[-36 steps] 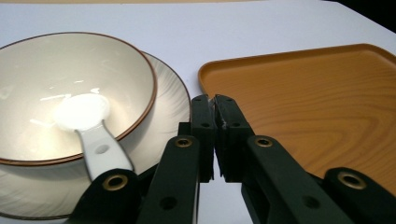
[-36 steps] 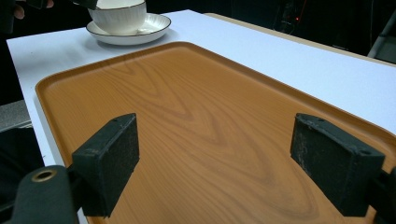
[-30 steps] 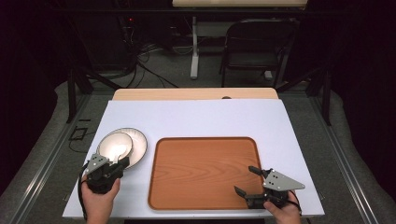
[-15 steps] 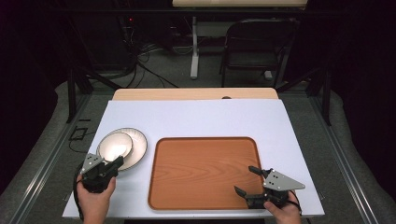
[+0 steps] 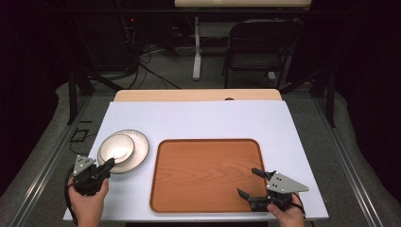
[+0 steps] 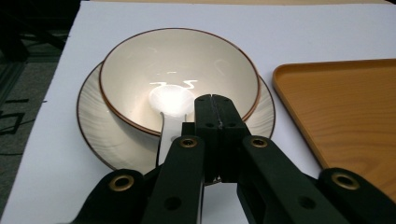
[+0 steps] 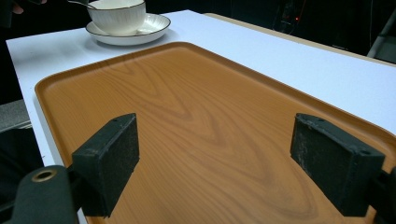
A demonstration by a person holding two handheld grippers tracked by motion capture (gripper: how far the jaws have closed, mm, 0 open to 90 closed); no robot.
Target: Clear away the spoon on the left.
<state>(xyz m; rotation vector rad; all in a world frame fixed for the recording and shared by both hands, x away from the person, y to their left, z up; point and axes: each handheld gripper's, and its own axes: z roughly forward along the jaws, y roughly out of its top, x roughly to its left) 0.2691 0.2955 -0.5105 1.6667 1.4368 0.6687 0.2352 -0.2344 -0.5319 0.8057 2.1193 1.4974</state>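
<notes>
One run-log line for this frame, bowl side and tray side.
left gripper: shut, at bowl rim, nothing held | bowl: on plate | right gripper: open over tray | tray: bare

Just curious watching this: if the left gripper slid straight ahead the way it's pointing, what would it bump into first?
Probably the bowl: the left gripper, fingers shut, points at its near wall, above the plate beneath. Depth is hard to judge.
</notes>
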